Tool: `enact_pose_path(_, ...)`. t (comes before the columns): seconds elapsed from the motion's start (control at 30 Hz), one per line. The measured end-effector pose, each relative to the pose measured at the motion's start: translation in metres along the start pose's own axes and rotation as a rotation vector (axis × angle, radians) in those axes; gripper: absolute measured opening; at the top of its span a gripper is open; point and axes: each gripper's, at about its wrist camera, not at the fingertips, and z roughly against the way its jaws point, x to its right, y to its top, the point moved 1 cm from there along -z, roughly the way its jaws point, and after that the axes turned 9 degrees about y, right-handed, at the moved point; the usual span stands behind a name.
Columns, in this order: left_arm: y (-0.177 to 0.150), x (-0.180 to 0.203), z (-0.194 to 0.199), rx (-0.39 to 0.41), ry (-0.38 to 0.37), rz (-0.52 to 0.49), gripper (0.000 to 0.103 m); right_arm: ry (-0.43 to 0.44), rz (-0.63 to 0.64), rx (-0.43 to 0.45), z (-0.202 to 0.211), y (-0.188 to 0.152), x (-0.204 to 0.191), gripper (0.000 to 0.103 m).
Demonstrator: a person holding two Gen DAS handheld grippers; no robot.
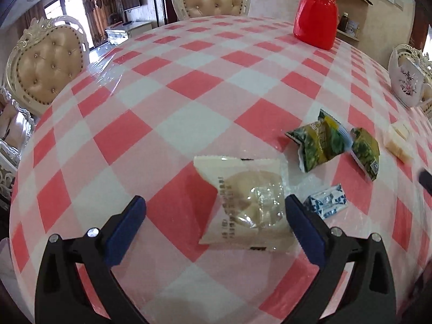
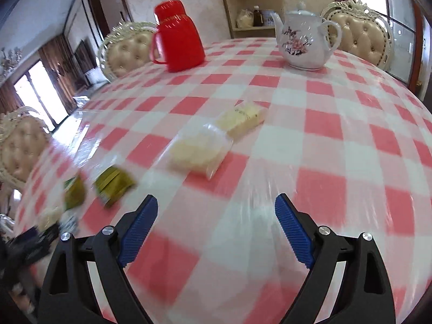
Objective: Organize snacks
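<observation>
My left gripper (image 1: 214, 205) is open above the checked table. A cream packet with a round biscuit (image 1: 248, 202) lies flat between its fingers, nearer the right finger. Two green snack packets (image 1: 320, 141) (image 1: 365, 149) lie further right, a small blue-and-white packet (image 1: 326, 202) beside the right finger, and pale yellow packets (image 1: 399, 141) at the far right. My right gripper (image 2: 216, 210) is open and empty above the table. Ahead of it lie two pale yellow packets (image 2: 199, 152) (image 2: 243, 118). The green packets (image 2: 114, 185) (image 2: 74, 193) show blurred at its left.
A red lidded jug (image 1: 316, 13) (image 2: 178, 40) stands at the far side of the table. A white flowered teapot (image 2: 305, 40) (image 1: 406, 81) stands at the far right. Tufted chairs (image 1: 50, 64) ring the table. The table edge (image 1: 24, 162) curves at left.
</observation>
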Motion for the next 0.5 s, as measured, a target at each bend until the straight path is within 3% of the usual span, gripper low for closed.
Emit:
enact_pose_path(0.07, 0.0, -0.001, 0.0, 0.001, -0.003, -0.002, 0.102, 0.001, 0.099, -0.017, -0.016, 0.013, -0.013, 0.086)
enact_pose_path(0.17, 0.0, -0.001, 0.0, 0.0, -0.004, -0.002, 0.102, -0.073, 0.314, -0.054, -0.04, 0.035, -0.031, 0.086)
enact_pose_path(0.27, 0.0, -0.001, 0.0, 0.0, -0.002, -0.002, 0.102, 0.05, 0.413, -0.063, -0.05, 0.05, -0.039, 0.086)
enact_pose_path(0.37, 0.001, -0.001, 0.0, 0.001, -0.004, -0.003, 0.102, 0.119, 0.425, -0.12, -0.064, 0.055, -0.037, 0.084)
enact_pose_path(0.43, 0.0, 0.0, 0.0, 0.001, -0.004, -0.002, 0.102, 0.133, 0.443, -0.18, -0.073, 0.047, -0.036, 0.077)
enact_pose_path(0.5, 0.0, -0.001, 0.0, 0.0, -0.003, -0.002, 0.102, 0.169, 0.453, -0.171, -0.064, 0.04, -0.035, 0.069)
